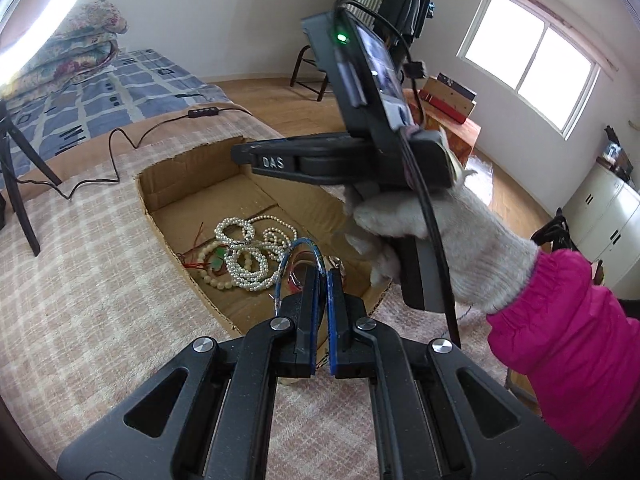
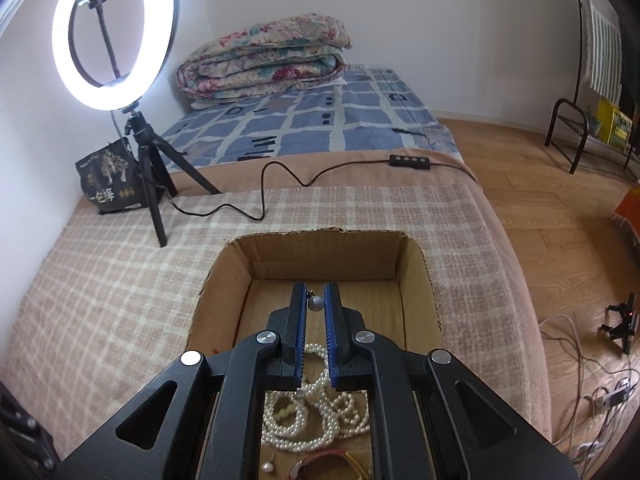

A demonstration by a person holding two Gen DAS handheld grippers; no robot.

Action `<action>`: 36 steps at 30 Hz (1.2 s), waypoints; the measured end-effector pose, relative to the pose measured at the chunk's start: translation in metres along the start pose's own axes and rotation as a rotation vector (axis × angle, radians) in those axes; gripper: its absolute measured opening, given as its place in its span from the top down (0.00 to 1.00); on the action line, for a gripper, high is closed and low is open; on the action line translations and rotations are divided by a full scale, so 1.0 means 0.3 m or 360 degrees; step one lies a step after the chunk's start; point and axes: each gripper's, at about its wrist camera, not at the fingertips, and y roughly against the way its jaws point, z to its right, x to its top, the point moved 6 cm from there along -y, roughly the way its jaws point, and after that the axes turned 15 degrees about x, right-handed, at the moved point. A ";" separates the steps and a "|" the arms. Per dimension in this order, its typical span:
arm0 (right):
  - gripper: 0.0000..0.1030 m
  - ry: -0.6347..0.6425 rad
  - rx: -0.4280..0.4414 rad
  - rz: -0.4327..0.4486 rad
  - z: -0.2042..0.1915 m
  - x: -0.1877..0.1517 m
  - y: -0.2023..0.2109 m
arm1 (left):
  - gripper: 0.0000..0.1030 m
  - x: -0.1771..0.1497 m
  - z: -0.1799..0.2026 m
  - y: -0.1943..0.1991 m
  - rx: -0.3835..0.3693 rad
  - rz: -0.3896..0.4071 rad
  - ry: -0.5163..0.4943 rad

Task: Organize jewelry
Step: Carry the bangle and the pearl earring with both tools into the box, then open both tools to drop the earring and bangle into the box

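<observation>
Sorting looks barely begun: white pearl strands [image 1: 248, 256] lie tangled in the brown cardboard box [image 2: 320, 256], while the left gripper [image 1: 323, 276] has its jaws nearly closed on a thin blue hoop [image 1: 304, 246] and the right gripper [image 2: 316, 300] has its jaws pinched on a small grey bead [image 2: 315, 303].

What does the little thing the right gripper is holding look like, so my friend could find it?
Find the open cardboard box on the checked blanket. Above its floor, the right gripper pinches a single grey bead on a tiny dangling link. Unlike the white pearl strands heaped below, it is one lone, darker ball.

ring light [image 2: 114, 34] on tripod | folded quilt [image 2: 264, 54] | black bag [image 2: 110, 178]
</observation>
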 end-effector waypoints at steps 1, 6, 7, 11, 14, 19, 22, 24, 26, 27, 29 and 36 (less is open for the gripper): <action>0.93 -0.0014 0.0007 -0.0005 0.008 -0.001 -0.008 | 0.99 -0.004 0.004 -0.009 0.0012 -0.0004 -0.0011; 0.93 -0.0070 0.0035 -0.0041 0.033 -0.012 -0.039 | 0.99 -0.009 0.008 -0.038 0.0048 -0.0004 -0.0044; 0.93 -0.0076 0.0038 -0.0047 0.036 -0.014 -0.042 | 0.99 -0.010 0.009 -0.041 0.0055 -0.0002 -0.0051; 0.93 -0.0079 0.0037 -0.0051 0.037 -0.015 -0.043 | 0.99 -0.012 0.016 -0.045 0.0079 0.0005 -0.0082; 0.91 -0.0068 0.0030 -0.0050 0.034 -0.017 -0.041 | 0.99 -0.012 0.017 -0.045 0.0092 0.0008 -0.0094; 0.63 -0.0050 0.0017 -0.0036 0.032 -0.014 -0.031 | 0.99 -0.008 0.010 -0.043 0.0127 0.0021 -0.0109; 0.47 -0.0042 -0.0026 -0.0030 0.035 -0.010 -0.025 | 0.90 -0.009 0.011 -0.046 0.0138 0.0022 -0.0134; 0.34 -0.0048 -0.0057 -0.0009 0.038 -0.006 -0.017 | 0.56 -0.008 0.009 -0.042 0.0156 0.0039 -0.0137; 0.29 -0.0046 -0.0069 -0.0006 0.035 -0.002 -0.013 | 0.47 -0.006 0.007 -0.036 0.0169 0.0063 -0.0136; 0.29 -0.0045 -0.0078 -0.0019 0.035 -0.001 -0.015 | 0.44 -0.005 0.007 -0.035 0.0177 0.0064 -0.0138; 0.23 -0.0041 -0.0103 -0.0046 0.034 -0.004 -0.019 | 0.36 -0.003 0.004 -0.031 0.0200 0.0067 -0.0140; 0.22 -0.0020 -0.0149 -0.0063 0.016 -0.005 0.005 | 0.30 0.006 -0.001 -0.005 0.0237 0.0091 -0.0131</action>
